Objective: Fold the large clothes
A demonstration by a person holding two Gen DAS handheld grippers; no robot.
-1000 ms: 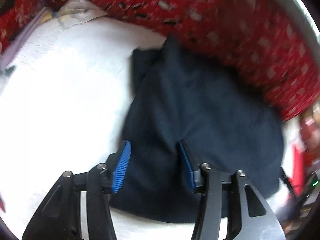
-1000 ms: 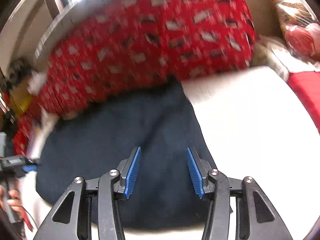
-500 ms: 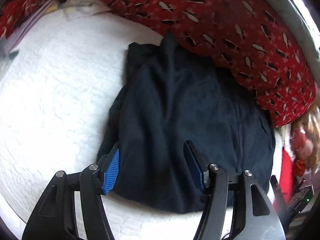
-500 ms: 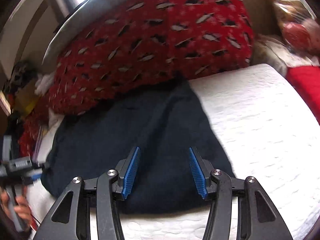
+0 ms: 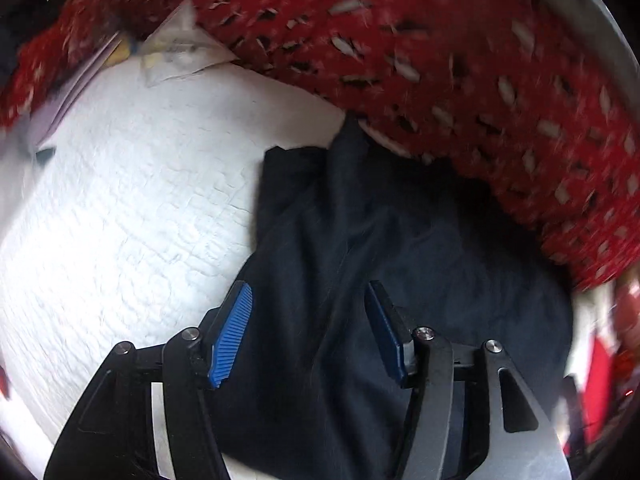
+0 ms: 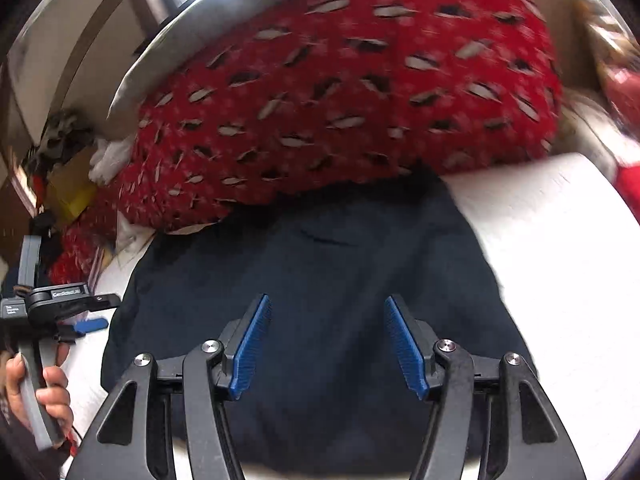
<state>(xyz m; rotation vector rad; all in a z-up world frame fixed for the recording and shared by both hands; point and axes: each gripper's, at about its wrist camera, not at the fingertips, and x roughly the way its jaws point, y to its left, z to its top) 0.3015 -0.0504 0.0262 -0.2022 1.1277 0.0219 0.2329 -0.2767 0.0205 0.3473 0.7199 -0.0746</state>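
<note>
A dark navy garment (image 5: 400, 264) lies bunched on a white quilted bed (image 5: 120, 220), its far edge tucked under a red patterned blanket (image 5: 440, 60). My left gripper (image 5: 308, 328) is open and empty, hovering over the garment's left edge. In the right wrist view the same garment (image 6: 320, 272) fills the middle. My right gripper (image 6: 328, 344) is open and empty above the garment's near part. The left gripper (image 6: 80, 320), held by a hand, shows at the left edge of that view beside the garment.
The red blanket (image 6: 340, 100) is heaped along the back against a grey rail. White bed surface (image 6: 568, 260) extends to the right of the garment. A clear plastic bag (image 5: 176, 52) and papers lie at the bed's far left. Clutter sits beyond the bed's left end (image 6: 68, 168).
Both grippers have moved closer over the garment and stay open. The left view has swung so the garment's left edge lies between its fingers. The garment itself has not visibly moved.
</note>
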